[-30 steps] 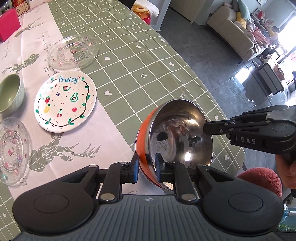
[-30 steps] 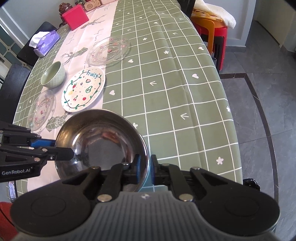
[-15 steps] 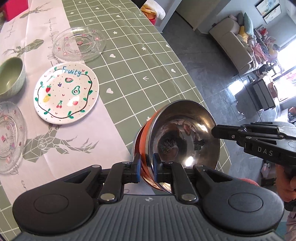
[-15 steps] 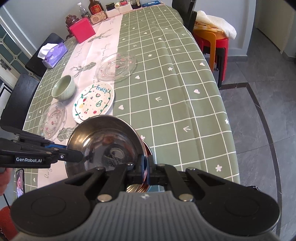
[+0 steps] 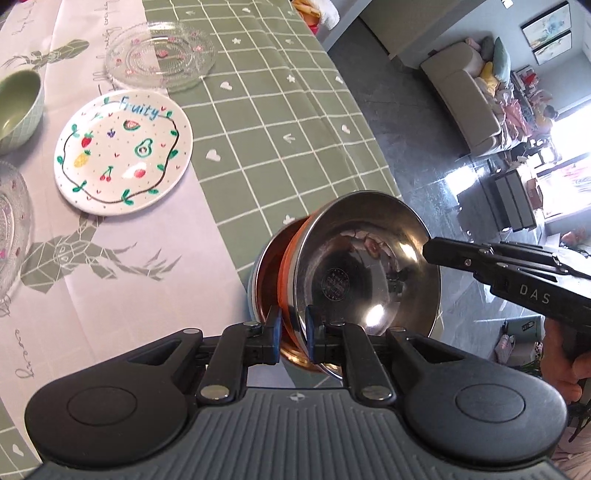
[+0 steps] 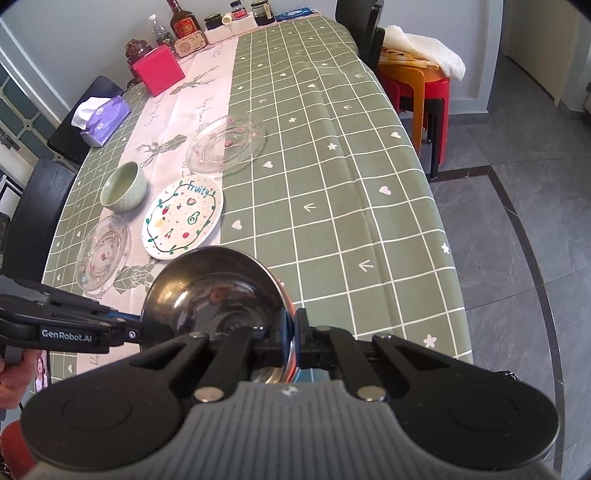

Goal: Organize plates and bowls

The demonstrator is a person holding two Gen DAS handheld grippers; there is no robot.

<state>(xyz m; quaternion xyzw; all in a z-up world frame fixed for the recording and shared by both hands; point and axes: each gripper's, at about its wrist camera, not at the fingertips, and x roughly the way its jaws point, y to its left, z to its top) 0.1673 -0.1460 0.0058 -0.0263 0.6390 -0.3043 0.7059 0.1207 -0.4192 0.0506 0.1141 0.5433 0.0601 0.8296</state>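
Our left gripper (image 5: pixel 291 334) has its fingers (image 5: pixel 272 338) pinching the near rim of the steel bowl (image 5: pixel 369 266), one pad inside the shiny wall and one against the orange outside, while our right gripper (image 6: pixel 291 341) has its fingers (image 6: pixel 301 341) pressed tight on the opposite rim, so the bowl hangs tilted between the two, above the near corner of the table. In the left view a second bowl (image 5: pixel 269 280), also orange outside, shows just behind the steel one, nested against it; we cannot tell whether it is gripped too. The biggest thing before us is the table (image 6: pixel 332 184), covered in a green checked cloth with a pale runner (image 6: pixel 207 88) down its length. On the runner, well apart from the held bowl, lie a white plate (image 6: pixel 183 218) painted with fruit and the word "Fruity", a clear glass plate (image 6: pixel 225 144) beyond it that straddles the runner's edge, and another glass plate (image 6: pixel 103 253) nearer our left side. A small green bowl (image 6: pixel 123 186) stands upright just beside the white plate. Farther along sit a red box (image 6: pixel 159 70) and a purple tissue pack (image 6: pixel 105 118). At the far end stand some bottles and jars (image 6: pixel 221 18), too small to tell apart. A hand (image 5: pixel 565 354) holds the right gripper's handle at the edge of the left view.
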